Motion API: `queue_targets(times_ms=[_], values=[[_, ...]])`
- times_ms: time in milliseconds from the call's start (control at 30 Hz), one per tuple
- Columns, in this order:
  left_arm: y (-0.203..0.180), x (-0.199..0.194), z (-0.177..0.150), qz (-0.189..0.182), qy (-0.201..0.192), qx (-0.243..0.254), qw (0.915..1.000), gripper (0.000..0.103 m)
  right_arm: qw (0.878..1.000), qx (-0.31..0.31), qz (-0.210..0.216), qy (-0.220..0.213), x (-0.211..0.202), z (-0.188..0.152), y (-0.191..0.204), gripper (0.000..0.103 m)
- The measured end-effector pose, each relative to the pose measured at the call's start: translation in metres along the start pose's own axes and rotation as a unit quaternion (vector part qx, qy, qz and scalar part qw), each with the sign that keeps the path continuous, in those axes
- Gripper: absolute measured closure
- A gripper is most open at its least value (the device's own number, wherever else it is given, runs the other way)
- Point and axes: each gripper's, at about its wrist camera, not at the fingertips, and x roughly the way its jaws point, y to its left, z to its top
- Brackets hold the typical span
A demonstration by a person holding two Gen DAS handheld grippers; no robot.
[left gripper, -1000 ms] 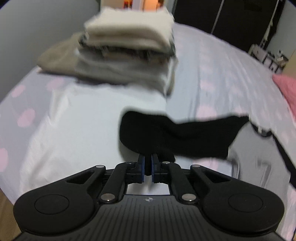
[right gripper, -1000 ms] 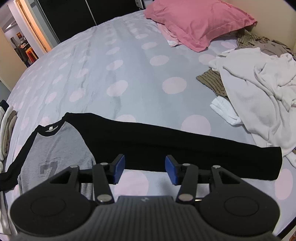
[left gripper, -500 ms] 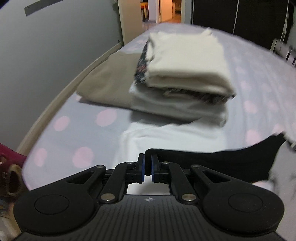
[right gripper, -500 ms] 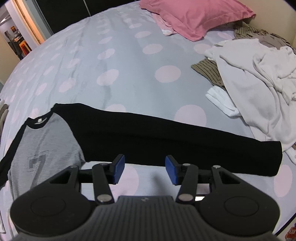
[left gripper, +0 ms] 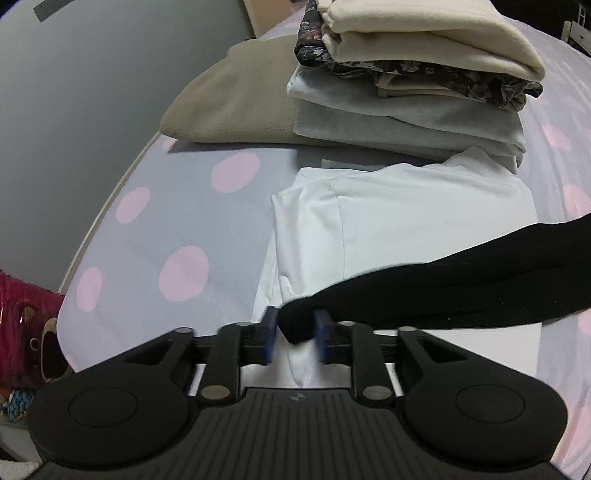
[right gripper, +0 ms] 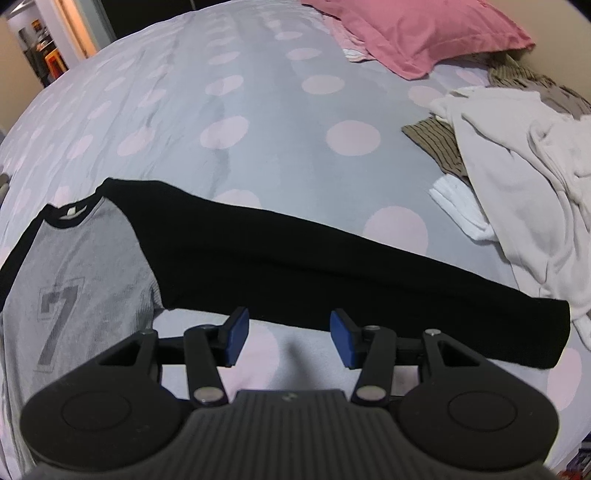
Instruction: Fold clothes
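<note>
Grey wall, polka-dot bed sheet, pink pillow, lit doorway

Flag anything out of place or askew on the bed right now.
One thing: the black sleeve of the raglan shirt lies across an already folded white garment. Its cuff sits between the left claw's just-opening jaws. The unfolded pile is expected.

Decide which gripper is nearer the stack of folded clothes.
Left. The left gripper faces the stack of folded clothes just beyond a white garment; the right gripper view lacks it.
</note>
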Motion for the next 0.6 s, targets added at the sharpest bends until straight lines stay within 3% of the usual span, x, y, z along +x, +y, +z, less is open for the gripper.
queue_targets(times_ms=[133,300,467,600], values=[[-0.019,-0.03,-0.001,-0.022,-0.034,0.018,0.999,0.077,1.0,-0.022,0.018,-0.005,-0.006,-0.005,0.007,0.05],[-0.057,-0.073,-0.017,-0.105,-0.051,0.049,0.9919,0.076,0.996,-0.069,0.061,0.015,-0.016,-0.031,0.025,0.051],[-0.116,-0.102,-0.06,-0.178,-0.033,0.102,0.9781,0.076,0.986,-0.11,0.115,0.042,-0.023,-0.076,0.054,0.059],[-0.166,-0.11,-0.106,-0.22,-0.013,0.172,0.9601,0.076,0.978,-0.149,0.138,0.05,-0.029,-0.118,0.08,0.064]])
